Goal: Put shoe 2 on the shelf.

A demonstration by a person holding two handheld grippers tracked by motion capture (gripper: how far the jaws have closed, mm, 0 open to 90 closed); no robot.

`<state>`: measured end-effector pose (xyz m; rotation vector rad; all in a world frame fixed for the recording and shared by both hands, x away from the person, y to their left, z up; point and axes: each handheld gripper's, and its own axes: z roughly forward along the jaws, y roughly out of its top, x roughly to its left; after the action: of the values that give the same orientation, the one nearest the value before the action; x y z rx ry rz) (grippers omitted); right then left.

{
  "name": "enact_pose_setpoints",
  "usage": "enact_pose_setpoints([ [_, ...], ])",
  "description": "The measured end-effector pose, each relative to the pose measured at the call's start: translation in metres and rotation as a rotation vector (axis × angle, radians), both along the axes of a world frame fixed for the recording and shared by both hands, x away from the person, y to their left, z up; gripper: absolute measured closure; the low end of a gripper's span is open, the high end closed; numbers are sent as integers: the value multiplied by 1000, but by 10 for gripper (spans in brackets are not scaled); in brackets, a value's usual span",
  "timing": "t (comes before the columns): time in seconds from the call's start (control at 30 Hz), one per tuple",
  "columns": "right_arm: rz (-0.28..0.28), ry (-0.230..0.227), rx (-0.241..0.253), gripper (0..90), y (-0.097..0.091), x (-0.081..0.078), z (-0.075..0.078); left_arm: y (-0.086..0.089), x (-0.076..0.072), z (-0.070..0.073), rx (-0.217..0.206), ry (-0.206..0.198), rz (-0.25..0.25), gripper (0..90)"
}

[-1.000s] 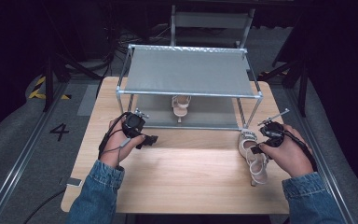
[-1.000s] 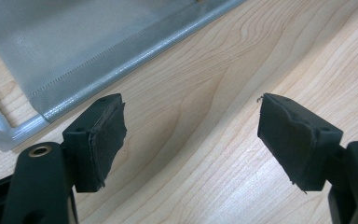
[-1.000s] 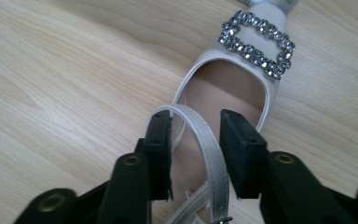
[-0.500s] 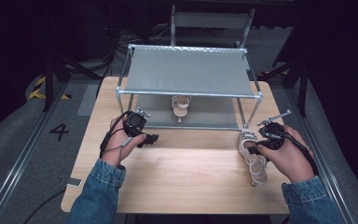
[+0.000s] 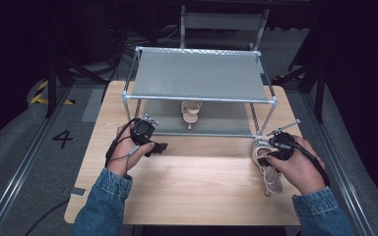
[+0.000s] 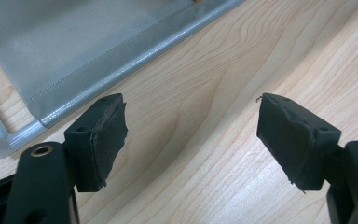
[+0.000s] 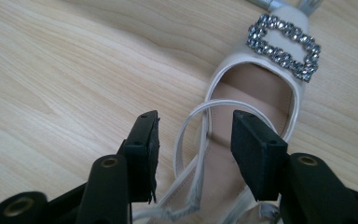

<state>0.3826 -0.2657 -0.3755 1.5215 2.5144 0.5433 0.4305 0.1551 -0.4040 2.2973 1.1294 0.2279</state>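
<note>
A cream strappy sandal (image 5: 271, 183) with a rhinestone buckle (image 7: 284, 46) lies flat on the wooden table at the right. My right gripper (image 5: 270, 155) hangs just over it, pointing down. Its jaws have just been opening. In the right gripper view they straddle the sandal's thin crossed straps (image 7: 196, 130) and the pads stand clear of them. My left gripper (image 5: 160, 147) rests at the left, wide open over bare wood (image 6: 191, 126), with nothing between its pads. A matching sandal (image 5: 191, 110) stands on the rack's lower shelf.
A metal shoe rack (image 5: 202, 76) with grey fabric shelves stands at the back of the table. Its lower shelf edge (image 6: 74, 46) runs just beyond my left gripper, and its front right leg (image 5: 256, 123) is close to my right gripper. Bare wood lies between the two hands.
The right hand has shifted very slightly over the sandal, which stays flat on the table. The left hand and its gripper have kept still.
</note>
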Motion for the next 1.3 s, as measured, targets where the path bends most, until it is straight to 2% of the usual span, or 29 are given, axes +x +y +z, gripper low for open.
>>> enact_pose_setpoints([
  [0.23, -4, 78, -21, 517, 7, 13, -28, 1, 1, -2, 1, 2, -2, 245],
  [0.33, 7, 92, -35, 532, 11, 18, -38, 1, 1, -2, 1, 4, -1, 244],
  [0.5, 17, 85, -62, 574, 16, 24, -49, 1, 1, -3, 0, 4, 0, 244],
  [0.67, 19, 62, -85, 659, 17, 28, -52, 2, 2, -3, -2, 10, 0, 244],
  [0.73, 19, 56, -108, 714, 17, 29, -52, 2, 2, -3, -2, 12, -2, 244],
  [0.8, 25, 45, -142, 808, 19, 29, -51, 2, 1, -3, -2, 13, 1, 244],
  [0.83, 25, 45, -142, 808, 19, 29, -51, 2, 1, -3, -2, 14, 3, 244],
  [0.87, 18, 55, -151, 856, 19, 29, -50, 3, 2, -3, -2, 12, 1, 244],
  [0.97, 24, 60, -181, 872, 19, 27, -49, 3, 2, -3, -1, 12, 2, 244],
  [1.1, 17, 43, -184, 874, 17, 23, -44, 4, 2, -4, 1, 12, 5, 244],
  [1.3, 26, 11, -147, 874, 19, 18, -33, 6, 0, -4, -1, 12, 14, 244],
])
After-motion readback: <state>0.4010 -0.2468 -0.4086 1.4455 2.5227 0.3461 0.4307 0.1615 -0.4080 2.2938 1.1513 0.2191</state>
